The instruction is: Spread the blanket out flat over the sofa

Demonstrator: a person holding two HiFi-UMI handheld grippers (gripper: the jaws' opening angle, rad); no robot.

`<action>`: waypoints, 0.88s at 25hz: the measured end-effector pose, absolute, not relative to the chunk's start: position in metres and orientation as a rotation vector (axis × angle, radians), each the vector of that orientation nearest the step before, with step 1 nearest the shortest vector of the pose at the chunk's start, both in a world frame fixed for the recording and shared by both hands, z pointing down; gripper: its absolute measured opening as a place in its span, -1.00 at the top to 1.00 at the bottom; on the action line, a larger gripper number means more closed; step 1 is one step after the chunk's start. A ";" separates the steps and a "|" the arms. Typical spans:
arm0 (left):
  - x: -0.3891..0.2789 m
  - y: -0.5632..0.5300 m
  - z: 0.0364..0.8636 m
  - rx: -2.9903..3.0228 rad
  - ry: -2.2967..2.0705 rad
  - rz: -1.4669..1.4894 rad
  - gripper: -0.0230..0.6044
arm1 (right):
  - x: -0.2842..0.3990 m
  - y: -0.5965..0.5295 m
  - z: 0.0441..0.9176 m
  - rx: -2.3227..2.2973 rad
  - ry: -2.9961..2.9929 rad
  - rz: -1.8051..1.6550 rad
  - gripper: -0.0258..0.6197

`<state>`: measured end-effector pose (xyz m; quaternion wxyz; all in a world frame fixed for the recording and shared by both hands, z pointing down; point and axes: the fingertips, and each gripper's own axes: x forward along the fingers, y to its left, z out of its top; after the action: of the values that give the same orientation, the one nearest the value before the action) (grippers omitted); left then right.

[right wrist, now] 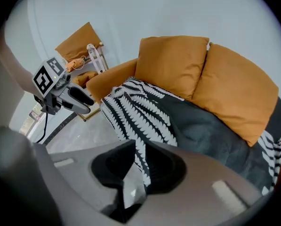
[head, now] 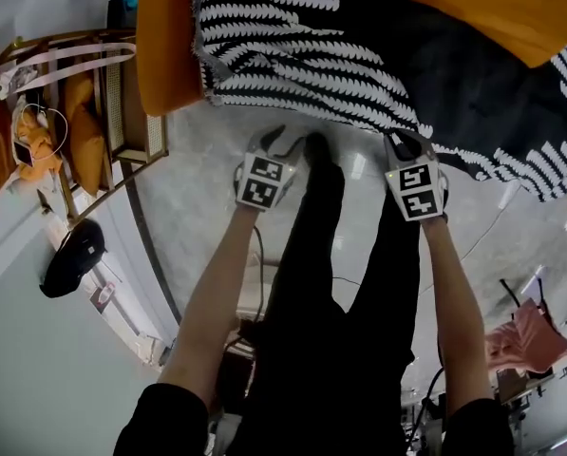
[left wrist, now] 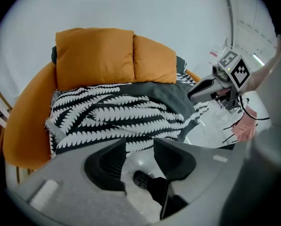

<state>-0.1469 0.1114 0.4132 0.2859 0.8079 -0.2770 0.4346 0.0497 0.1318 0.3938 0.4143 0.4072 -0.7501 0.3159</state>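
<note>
The black-and-white leaf-patterned blanket [head: 302, 55] lies over the seat of the orange sofa [head: 164, 46], with its plain dark side [right wrist: 211, 135] showing in the middle. Its front edge hangs toward the floor. My right gripper [right wrist: 139, 166] is shut on a strip of that patterned edge, which runs down between its jaws. In the head view this right gripper [head: 406, 145] sits at the blanket's front hem. My left gripper [left wrist: 139, 157] stands open just short of the blanket [left wrist: 121, 114]; only floor and a shoe show between its jaws. Two orange cushions [left wrist: 95, 55] lean against the sofa back.
A wooden side rack [head: 122, 103] with orange things stands left of the sofa. A black object [head: 72, 255] lies on the pale marble floor at left. Pink cloth [head: 535, 335] and cables sit at the lower right. The person's black-clad legs [head: 340, 302] stand between the grippers.
</note>
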 end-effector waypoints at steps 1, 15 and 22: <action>-0.157 0.105 0.418 2.167 -0.740 1.172 0.32 | 0.040 0.127 0.396 1.024 -1.885 0.785 0.71; -0.234 0.014 0.499 2.141 -0.855 1.218 0.22 | -0.004 0.090 0.471 0.998 -1.857 0.741 0.60; -0.255 -0.028 0.526 2.202 -0.840 1.364 0.21 | -0.010 0.079 0.500 0.968 -1.832 0.695 0.56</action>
<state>-0.2546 -0.0280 0.5262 0.2078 0.7910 -0.3016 0.4901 -0.0105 0.0790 0.5001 0.4600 0.3931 -0.7444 0.2824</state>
